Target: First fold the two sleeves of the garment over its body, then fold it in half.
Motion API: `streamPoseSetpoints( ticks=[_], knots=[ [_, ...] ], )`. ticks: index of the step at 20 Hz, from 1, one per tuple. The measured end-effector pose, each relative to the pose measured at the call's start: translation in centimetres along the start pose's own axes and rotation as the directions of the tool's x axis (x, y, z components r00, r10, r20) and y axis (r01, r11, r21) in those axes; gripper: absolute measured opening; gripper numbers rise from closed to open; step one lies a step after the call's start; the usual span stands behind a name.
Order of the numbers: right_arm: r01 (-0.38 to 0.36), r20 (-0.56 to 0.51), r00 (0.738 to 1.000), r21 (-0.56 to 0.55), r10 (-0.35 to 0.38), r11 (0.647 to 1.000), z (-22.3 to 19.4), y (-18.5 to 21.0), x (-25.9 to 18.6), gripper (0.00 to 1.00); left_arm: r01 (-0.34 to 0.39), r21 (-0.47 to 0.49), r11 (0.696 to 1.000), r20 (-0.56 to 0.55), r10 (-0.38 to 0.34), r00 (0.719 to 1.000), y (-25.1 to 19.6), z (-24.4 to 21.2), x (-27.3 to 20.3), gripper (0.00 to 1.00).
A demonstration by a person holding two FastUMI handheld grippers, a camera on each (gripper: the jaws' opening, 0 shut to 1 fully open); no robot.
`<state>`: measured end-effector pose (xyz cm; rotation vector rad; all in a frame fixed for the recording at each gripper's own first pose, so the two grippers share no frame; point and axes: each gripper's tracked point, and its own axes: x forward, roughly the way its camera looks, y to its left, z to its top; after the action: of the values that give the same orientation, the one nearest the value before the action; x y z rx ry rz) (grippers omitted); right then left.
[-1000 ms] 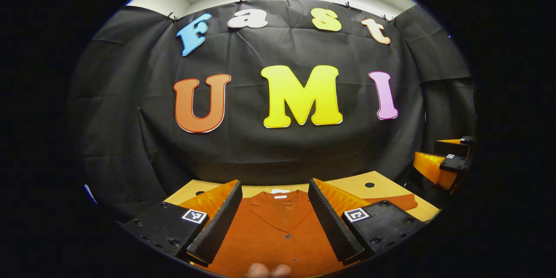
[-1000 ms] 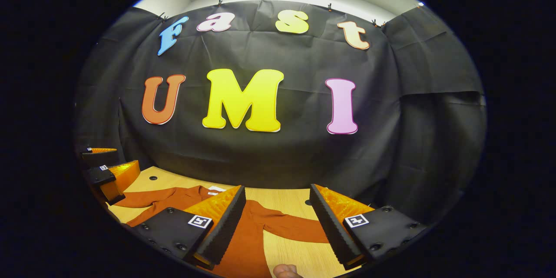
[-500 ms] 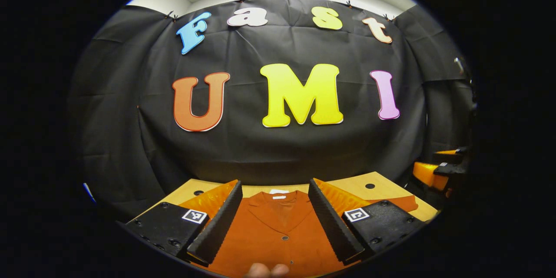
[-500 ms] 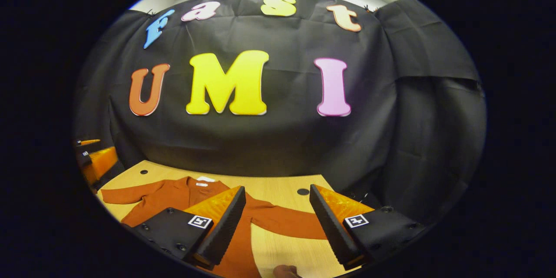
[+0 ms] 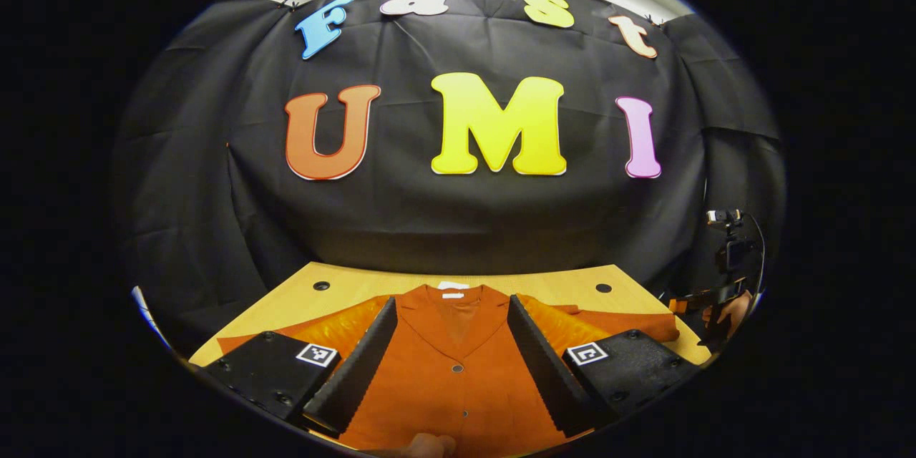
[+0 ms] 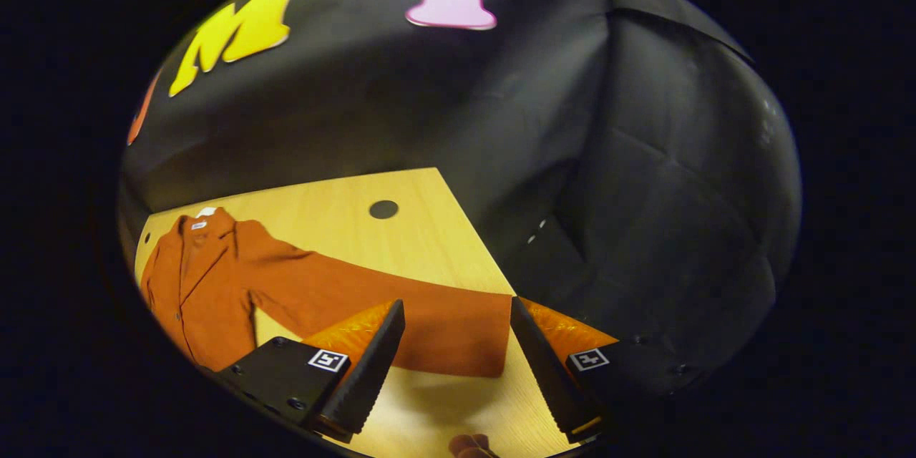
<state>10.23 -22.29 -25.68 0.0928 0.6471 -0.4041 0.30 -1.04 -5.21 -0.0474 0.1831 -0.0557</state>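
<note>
The rust garment (image 5: 458, 379) lies flat on the counter (image 6: 422, 229), sleeves spread, ready for folding. The right claw (image 6: 454, 365) hovers spread above the sleeve cuff (image 6: 465, 333) at 6 o'clock, apparently lining up a grasp. The left claw (image 5: 451, 365) waits, parted, over the buttoned front.

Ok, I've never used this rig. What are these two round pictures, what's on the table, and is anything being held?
A person holds a two-finger gripper in each hand, and each carries a camera looking along its own fingers. In the left gripper view, the left gripper hangs open over the shirt, which lies flat on the table, collar far. In the right gripper view, the right gripper is open with the end of a spread sleeve between its fingers, not pinched. Nothing is held; no sleeve is folded yet.
</note>
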Motion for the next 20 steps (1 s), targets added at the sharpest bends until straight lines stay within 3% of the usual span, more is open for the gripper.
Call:
streamPoseSetpoints(
  ticks=[3,6,10,13,15,18,19,20],
  knots=[
    [0.008,-0.133,0.991,0.011,-0.006,1.000,-2.9,-0.1,4.4,0.96,-0.055,0.068,0.996,0.004,0.055,0.999,0.3,-0.3,0.3,1.00],
    [-0.012,-0.276,0.961,0.034,0.021,0.999,-3.1,-0.3,6.2,0.96,-0.088,0.159,0.983,-0.023,0.093,0.995,-0.3,-2.1,0.4,1.00],
    [0.013,-0.366,0.930,0.047,0.005,0.999,-3.2,-1.4,7.0,0.96,-0.075,0.145,0.987,0.040,0.070,0.997,-2.4,-1.0,-0.4,0.98],
    [0.008,-0.472,0.882,0.054,0.018,0.999,-4.3,-0.3,8.0,0.96,-0.085,0.124,0.989,0.062,0.078,0.995,-3.1,-1.1,-0.9,0.98],
    [0.017,-0.525,0.850,0.116,0.047,0.993,-3.9,-0.9,8.5,0.96,-0.096,0.109,0.989,0.049,0.091,0.995,-3.3,-1.6,-1.4,0.98],
    [0.029,-0.593,0.803,0.130,0.054,0.991,-3.5,-1.8,8.9,0.89,-0.125,0.108,0.986,0.037,0.122,0.992,-3.1,-1.9,-2.2,0.98],
    [0.010,-0.615,0.787,0.099,0.054,0.995,-3.4,-1.9,8.9,0.81,-0.132,0.105,0.986,0.036,0.129,0.991,-3.0,-1.9,-2.4,0.94],
    [-0.001,-0.624,0.779,0.089,0.056,0.996,-3.3,-1.8,9.2,0.72,-0.137,0.102,0.985,0.036,0.134,0.990,-2.8,-2.0,-2.6,0.98]
  ],
)
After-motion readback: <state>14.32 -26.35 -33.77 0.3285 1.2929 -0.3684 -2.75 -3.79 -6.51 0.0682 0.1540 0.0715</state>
